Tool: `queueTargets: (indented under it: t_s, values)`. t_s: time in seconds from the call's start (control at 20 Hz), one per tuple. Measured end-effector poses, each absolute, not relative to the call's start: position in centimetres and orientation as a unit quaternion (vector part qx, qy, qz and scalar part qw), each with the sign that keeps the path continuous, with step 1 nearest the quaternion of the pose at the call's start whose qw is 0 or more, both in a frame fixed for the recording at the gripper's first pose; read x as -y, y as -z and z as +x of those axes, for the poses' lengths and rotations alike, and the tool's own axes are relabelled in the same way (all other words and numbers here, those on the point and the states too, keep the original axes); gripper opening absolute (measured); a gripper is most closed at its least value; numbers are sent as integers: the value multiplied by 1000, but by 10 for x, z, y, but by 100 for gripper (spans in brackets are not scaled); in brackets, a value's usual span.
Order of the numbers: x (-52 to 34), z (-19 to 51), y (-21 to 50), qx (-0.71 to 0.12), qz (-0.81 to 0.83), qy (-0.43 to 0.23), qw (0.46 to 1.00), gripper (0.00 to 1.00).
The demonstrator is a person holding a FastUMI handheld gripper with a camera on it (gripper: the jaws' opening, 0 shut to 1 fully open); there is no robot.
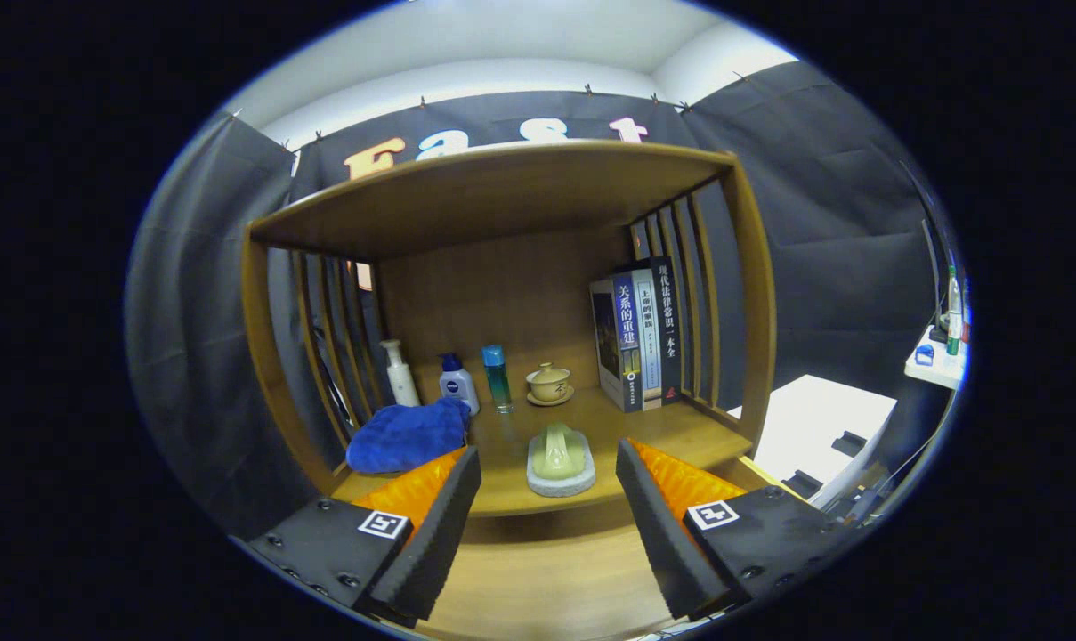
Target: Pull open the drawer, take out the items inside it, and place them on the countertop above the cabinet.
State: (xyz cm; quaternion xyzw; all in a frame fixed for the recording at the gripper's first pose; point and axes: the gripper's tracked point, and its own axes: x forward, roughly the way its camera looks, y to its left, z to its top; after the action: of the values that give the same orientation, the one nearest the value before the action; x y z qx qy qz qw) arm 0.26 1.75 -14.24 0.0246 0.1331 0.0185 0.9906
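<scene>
Jaws of the gripper (546, 525) stand wide apart, holding nothing, above the worktop (680, 427). Green item on a grey pad (561, 461) sits just ahead between them. Drawer not identifiable; best to back off and drop lower toward the cabinet front.

black fingers (431, 525) with orange ribbed backs, blue cloth (406, 434), pale green piece (559, 450) on grey base, white bottle (400, 372), teal bottle (497, 377), tan wood shelf (680, 427).
</scene>
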Motion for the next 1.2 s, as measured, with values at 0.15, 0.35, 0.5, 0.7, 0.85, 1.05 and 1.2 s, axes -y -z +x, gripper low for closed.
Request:
queueTargets:
  t_s: [0.15, 0.35, 0.5, 0.7, 0.85, 1.05, 1.2]
  values:
    - [-5, -32, 133, -113, 5, -9, 994, 98]
    - [8, -77, 133, -98, -11, 1, 995, 98]
    - [17, -103, 141, -94, -19, 12, 995, 98]
    - [27, -131, 155, -94, -30, 19, 995, 98]
    - [35, -148, 173, -101, -44, 24, 994, 98]
    - [39, -162, 210, -126, -51, 24, 990, 98]
    - [39, -168, 243, -151, -43, 22, 987, 98]
